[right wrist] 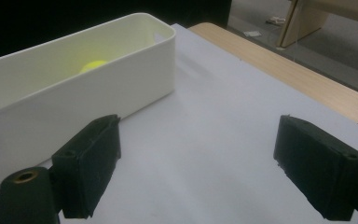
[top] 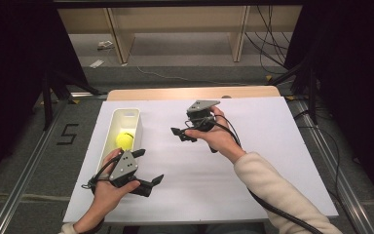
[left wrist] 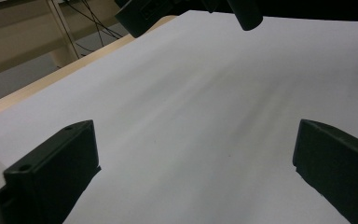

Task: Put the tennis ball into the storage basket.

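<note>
Notably, one yellow-green tennis ball [top: 124, 140] lay inside one white oblong plastic bin [top: 135, 115] on the white-covered table [top: 253, 161]. Both were well apart from the right gripper [top: 180, 133], whose fingers [right wrist: 91, 164] stood apart and empty. The left gripper [top: 148, 169], just beside the bin, likewise had its fingers [left wrist: 60, 163] apart. In the right gripper view, the bin wall hid most of the ball.

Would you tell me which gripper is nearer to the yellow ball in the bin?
Left. The left gripper sits just below the yellow ball; the right gripper is farther right.
</note>
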`<state>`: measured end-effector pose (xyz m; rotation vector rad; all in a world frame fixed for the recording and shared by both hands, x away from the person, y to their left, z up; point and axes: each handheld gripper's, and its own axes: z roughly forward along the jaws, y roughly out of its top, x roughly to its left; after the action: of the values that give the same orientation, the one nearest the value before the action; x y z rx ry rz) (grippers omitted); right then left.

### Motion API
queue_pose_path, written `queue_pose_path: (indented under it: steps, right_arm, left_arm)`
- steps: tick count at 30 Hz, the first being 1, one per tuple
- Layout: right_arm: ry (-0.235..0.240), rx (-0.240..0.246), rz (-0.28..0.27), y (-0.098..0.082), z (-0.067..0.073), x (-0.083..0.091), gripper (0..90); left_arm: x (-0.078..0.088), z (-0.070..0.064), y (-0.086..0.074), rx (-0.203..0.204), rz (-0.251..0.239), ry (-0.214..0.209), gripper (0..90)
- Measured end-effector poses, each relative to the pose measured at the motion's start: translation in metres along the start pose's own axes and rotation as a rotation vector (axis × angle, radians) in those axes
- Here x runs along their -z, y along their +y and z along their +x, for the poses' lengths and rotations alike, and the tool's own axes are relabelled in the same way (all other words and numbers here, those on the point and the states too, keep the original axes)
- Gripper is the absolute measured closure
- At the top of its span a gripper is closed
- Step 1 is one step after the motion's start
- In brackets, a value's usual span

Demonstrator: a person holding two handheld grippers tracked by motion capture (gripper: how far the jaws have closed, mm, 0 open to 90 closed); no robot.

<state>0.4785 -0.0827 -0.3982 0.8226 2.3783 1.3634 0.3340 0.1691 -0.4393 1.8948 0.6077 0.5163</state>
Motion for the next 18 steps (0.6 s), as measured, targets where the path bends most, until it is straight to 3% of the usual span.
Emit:
queue_pose_path:
  steps: [9,11,12,14,18]
  right_arm:
    - [-0.024,-0.023,-0.005,-0.011,-0.009,0.013,15.4]
    - [-0.029,-0.026,-0.002,-0.014,-0.012,0.017,15.4]
    - [-0.034,-0.028,-0.004,-0.016,-0.013,0.018,15.4]
    - [-0.04,-0.03,-0.004,-0.019,-0.016,0.022,15.4]
    - [-0.057,-0.046,-0.008,-0.027,-0.021,0.032,15.4]
  left_arm:
    - [0.0,0.0,0.0,0.009,-0.003,-0.007,0.0]
    - [-0.001,-0.003,0.0,0.03,-0.007,-0.049,0.0]
    - [-0.001,-0.003,-0.001,0.031,-0.006,-0.051,0.0]
    - [0.0,0.0,0.0,0.012,-0.001,-0.007,0.0]
    - [0.001,0.001,0.0,0.002,0.003,0.013,0.0]
